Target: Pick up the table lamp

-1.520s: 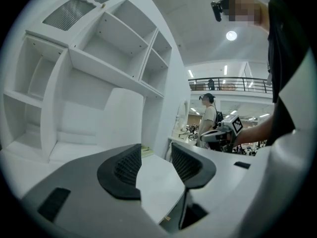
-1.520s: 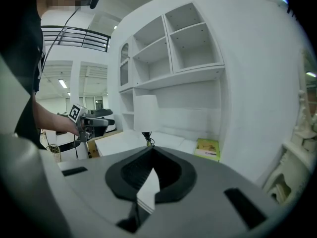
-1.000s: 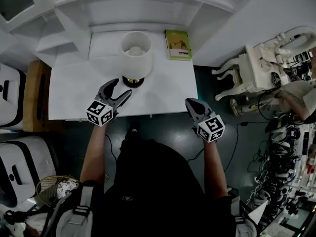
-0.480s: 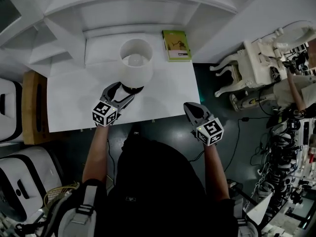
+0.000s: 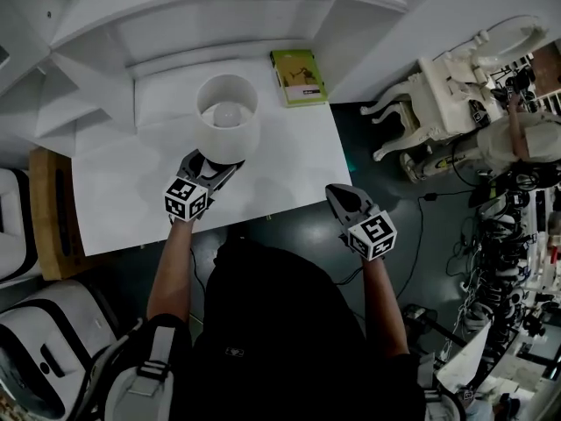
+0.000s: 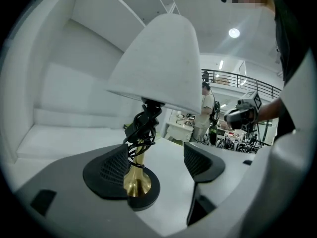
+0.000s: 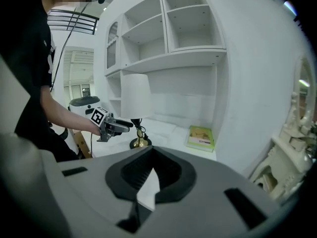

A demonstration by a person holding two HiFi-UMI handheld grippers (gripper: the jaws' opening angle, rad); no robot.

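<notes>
The table lamp has a white shade (image 5: 226,117), a brass stem (image 6: 136,168) with black cord wound round it, and a round black base (image 6: 146,194). It stands upright on the white table (image 5: 289,165). My left gripper (image 5: 213,167) reaches in under the shade. In the left gripper view my left gripper (image 6: 156,165) is wide open, with the stem between the jaws, close to the left pad (image 6: 111,168) and well clear of the right one. My right gripper (image 5: 346,202) hovers at the table's front edge, to the lamp's right, shut and holding nothing. The right gripper view shows the lamp (image 7: 136,97) farther back.
A green book (image 5: 298,77) lies flat at the back of the table, right of the lamp. White shelves (image 7: 173,29) rise behind and above. An ornate white chair (image 5: 438,103) and cluttered cables stand to the right. A wooden stand (image 5: 53,204) is at the left.
My left gripper has moved forward and down until it sits under the shade, with its open jaws on either side of the stem. The right gripper has barely moved.
</notes>
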